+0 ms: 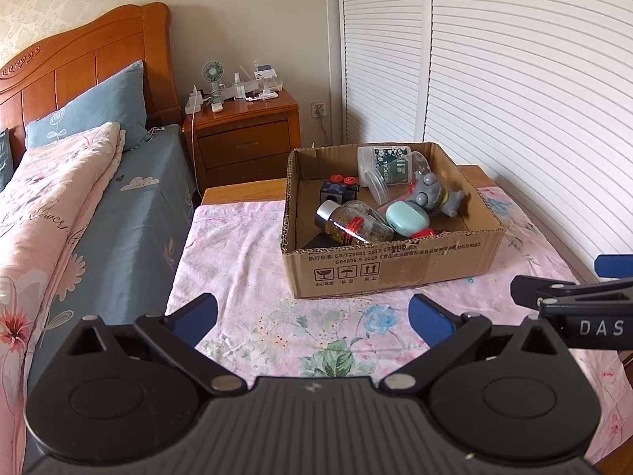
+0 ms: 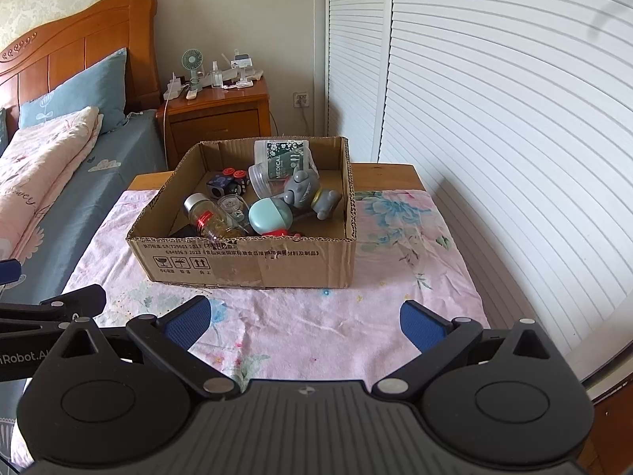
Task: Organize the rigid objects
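Inside cardboard box (image 2: 253, 265): bottle (image 2: 209, 219), toy (image 2: 306, 194).

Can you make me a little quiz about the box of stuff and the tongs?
1. True or false: the cardboard box is empty.
2. Which lies nearest the box's front wall? A) glass bottle B) grey toy C) MEDICAL jar
3. Fill in: both the left tongs and the right tongs are ____, holding nothing.

Key: 1 false; 2 A; 3 open
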The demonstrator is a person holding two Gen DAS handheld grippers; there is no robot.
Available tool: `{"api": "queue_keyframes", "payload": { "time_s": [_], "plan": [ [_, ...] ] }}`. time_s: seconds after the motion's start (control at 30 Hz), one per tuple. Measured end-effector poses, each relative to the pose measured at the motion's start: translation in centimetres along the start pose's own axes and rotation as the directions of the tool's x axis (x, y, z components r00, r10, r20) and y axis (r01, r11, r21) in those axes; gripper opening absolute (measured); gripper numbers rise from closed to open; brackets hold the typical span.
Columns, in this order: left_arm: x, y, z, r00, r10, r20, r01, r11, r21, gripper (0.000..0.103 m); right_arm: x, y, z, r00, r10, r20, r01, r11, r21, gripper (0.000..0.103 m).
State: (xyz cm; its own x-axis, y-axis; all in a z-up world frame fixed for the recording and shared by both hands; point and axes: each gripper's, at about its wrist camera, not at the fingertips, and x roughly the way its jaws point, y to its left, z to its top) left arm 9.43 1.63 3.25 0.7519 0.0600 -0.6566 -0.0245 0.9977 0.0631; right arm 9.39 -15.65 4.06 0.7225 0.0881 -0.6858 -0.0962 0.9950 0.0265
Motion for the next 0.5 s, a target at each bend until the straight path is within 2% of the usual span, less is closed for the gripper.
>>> {"api": "queue_keyframes", "payload": {
  "time_s": [0.5],
  "plan": [
    [-0.2,-0.38,0.09,1.0,0.005,0.004,-0.005,1.0,0.009,0.102,-0.18,-0.41,-0.03,1.0,0.004,0.005,-0.004,1.0,0.007,0.103]
  ]
}}
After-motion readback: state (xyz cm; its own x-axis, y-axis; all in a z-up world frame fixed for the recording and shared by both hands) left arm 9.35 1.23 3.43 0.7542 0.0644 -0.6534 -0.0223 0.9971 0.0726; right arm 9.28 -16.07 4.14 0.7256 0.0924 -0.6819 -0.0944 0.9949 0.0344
